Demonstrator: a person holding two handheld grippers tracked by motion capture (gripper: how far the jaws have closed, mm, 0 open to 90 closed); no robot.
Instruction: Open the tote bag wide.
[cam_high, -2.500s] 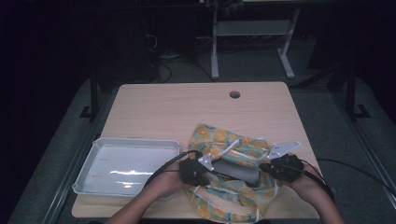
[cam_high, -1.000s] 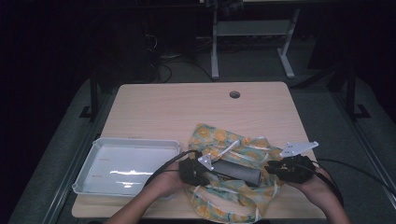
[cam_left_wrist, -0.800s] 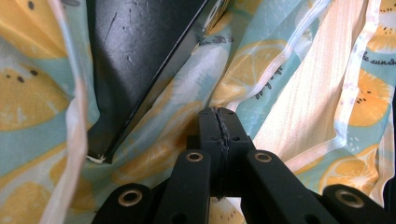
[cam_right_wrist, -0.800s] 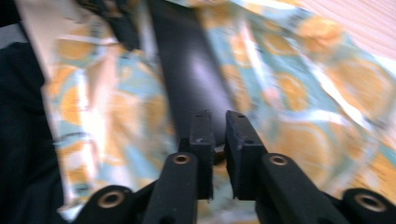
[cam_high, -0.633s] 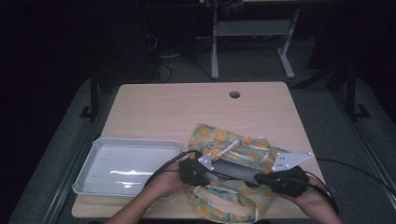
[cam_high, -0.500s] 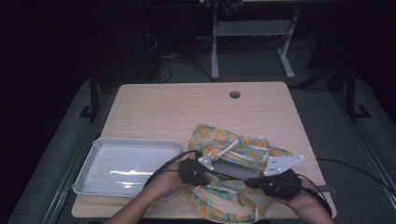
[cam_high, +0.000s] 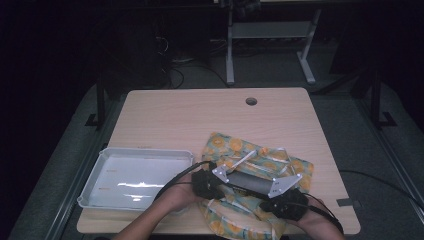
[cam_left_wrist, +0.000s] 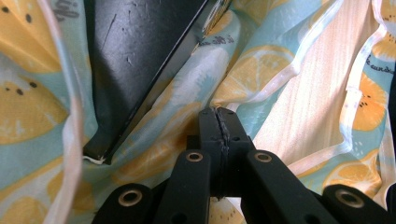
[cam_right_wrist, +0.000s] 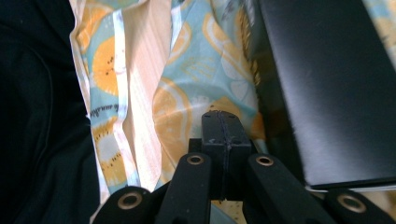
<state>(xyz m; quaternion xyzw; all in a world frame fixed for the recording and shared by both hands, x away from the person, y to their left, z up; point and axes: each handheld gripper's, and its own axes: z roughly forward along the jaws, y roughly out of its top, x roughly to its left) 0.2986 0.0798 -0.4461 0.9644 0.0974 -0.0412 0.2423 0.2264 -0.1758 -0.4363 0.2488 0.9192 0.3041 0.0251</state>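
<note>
Dim high view, dark surroundings — bright, sharp gripper views

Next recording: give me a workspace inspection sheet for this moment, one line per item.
Surface: wooden table, far half bare.
Job's things: lemon-print cloth bag near the front edge, black flat box lying on it.
Clutter: white tray at the left.
Grippers: left gripper and right gripper shut, tips at the bag's fabric.
Cables: black cable trails from the left gripper.
Surroundings: dark room, metal stand behind the table.

Black box (cam_left_wrist: 140, 60) cut off by both gripper views' edges.
</note>
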